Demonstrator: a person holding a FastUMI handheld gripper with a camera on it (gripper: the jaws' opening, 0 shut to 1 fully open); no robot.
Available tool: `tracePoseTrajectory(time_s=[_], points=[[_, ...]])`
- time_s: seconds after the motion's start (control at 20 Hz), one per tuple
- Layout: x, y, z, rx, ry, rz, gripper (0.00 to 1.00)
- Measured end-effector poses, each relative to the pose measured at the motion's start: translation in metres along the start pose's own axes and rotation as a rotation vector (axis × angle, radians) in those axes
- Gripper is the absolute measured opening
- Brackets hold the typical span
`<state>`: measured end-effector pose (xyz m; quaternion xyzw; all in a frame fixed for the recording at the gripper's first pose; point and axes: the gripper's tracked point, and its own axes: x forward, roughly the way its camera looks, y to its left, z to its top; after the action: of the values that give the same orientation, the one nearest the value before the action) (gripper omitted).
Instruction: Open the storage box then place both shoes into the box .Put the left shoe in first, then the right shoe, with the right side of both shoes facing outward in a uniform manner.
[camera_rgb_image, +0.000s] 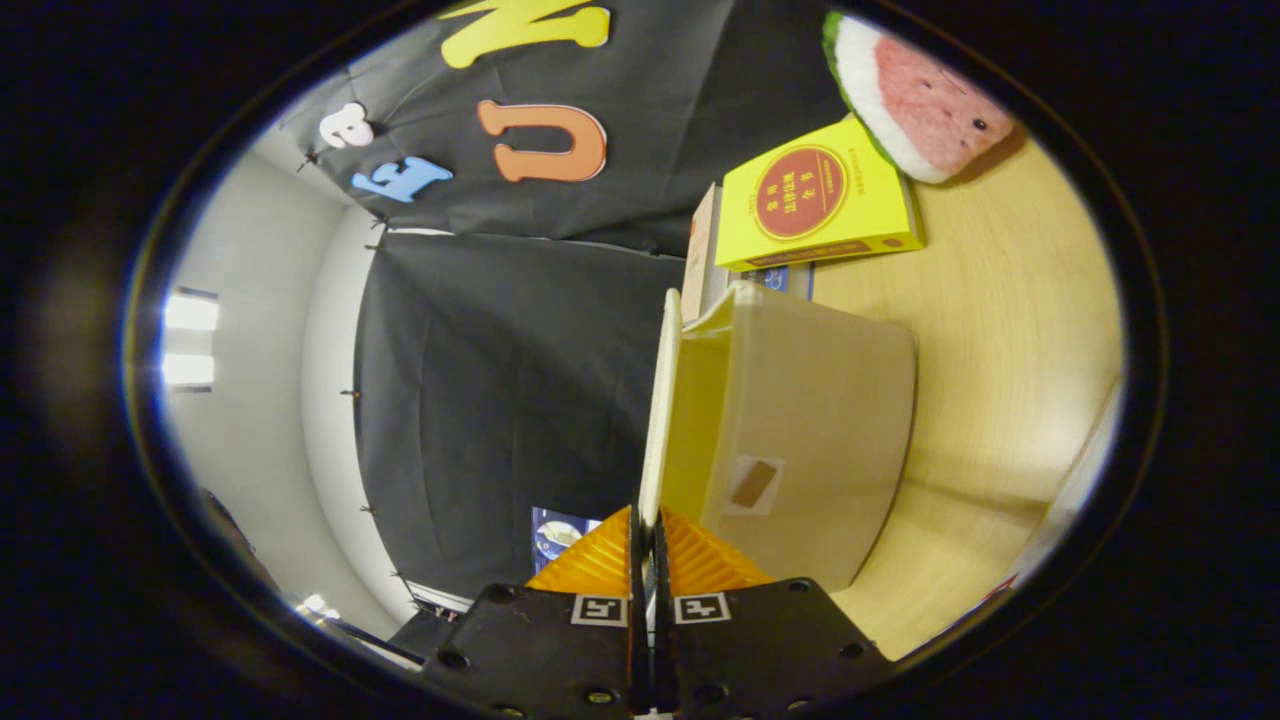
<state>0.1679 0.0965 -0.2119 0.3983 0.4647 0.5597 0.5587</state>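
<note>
The view is rolled on its side, so the wooden table (1010, 330) runs up the right. On it stands the storage box (810, 430), translucent beige with a yellow inside and a small taped label on its wall. Its thin white lid (660, 400) shows edge-on and stands a little apart from the box body, leaving a yellow gap between them. My gripper (647, 530) is shut on the near edge of that lid, with one orange finger (598, 565) on each side of the panel.
Beyond the box lies a yellow carton with a red round label (815, 200) on top of a few stacked books (702, 262). A watermelon-slice plush (910, 95) rests behind it. A grey wall and black cloth are on the lid's outer side.
</note>
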Motion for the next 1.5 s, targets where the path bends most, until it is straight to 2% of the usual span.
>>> tracePoseTrajectory(time_s=[0.25, 0.6, 0.85, 1.05, 1.3, 1.4, 1.5], points=[[0.013, 0.053, -0.004, -0.081, -0.034, -0.015, 0.04], [0.063, 0.118, 0.012, -0.175, -0.065, -0.107, 0.07], [0.136, 0.162, 0.026, -0.223, -0.057, -0.171, 0.08], [0.203, 0.172, 0.032, -0.226, -0.067, -0.235, 0.08], [0.274, 0.172, 0.035, -0.264, -0.09, -0.383, 0.08], [0.29, 0.176, 0.027, -0.281, -0.071, -0.409, 0.3], [0.297, 0.181, 0.021, -0.308, -0.063, -0.418, 0.66]])
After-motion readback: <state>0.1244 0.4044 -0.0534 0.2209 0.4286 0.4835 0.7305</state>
